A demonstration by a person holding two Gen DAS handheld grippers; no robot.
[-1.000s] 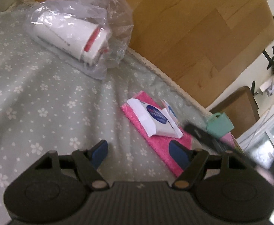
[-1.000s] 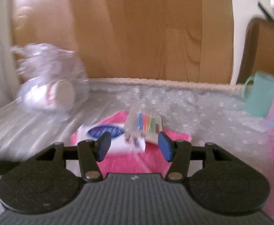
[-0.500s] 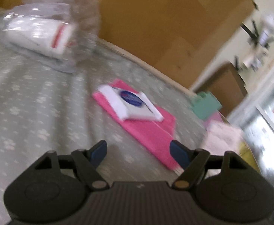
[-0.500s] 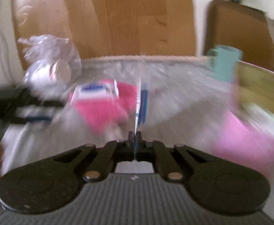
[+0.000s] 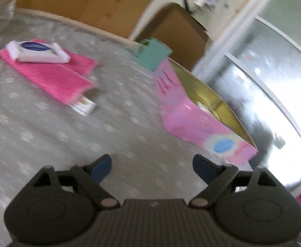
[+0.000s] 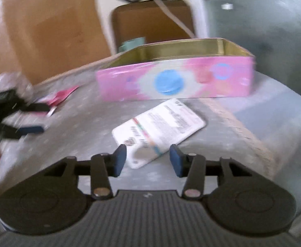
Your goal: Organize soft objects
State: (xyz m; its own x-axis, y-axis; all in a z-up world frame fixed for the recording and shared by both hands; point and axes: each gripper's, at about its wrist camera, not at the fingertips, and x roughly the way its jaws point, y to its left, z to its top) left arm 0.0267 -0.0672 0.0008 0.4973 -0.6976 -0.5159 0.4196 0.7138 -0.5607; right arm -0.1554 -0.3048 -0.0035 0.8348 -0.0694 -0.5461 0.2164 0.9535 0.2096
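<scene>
The surface is a bed (image 5: 47, 140) covered in soft grey-green fabric printed with small white flowers, edged by a pale woven trim. On it stands a rectangular tin box (image 6: 175, 80): glossy pink outside with a round blue patch, brassy gold inside, its top open.

The right gripper (image 6: 148, 160) has black plastic arms tipped with flat blue pads (image 6: 119, 160). Its jaws stand partly apart, having just been opening; half a second ago they were pinched on a thin packet. That flat white packet (image 6: 160, 127), smooth and printed with fine text and a coloured stripe, now lies on the bed ahead of the jaws, its near corner between the pads without either pressing on it. The tin box sits just beyond the packet.

The left gripper (image 5: 152, 166) has its jaws wide with only bedding between them; they too have just been opening. Far ahead and to the left of these jaws lies a fuzzy pink cloth (image 5: 53, 74), folded flat, with a white wrapped tissue pack (image 5: 37, 51) bearing a dark blue oval label on top of it. A small white card-like item (image 5: 84, 107) peeks out from under the cloth's near edge. A mint-green cup (image 5: 152, 54) stands at the far end of the tin box. A second ago the cloth was just ahead of the left jaws; now it is well apart, and the tin box fills the right side of that view.
</scene>
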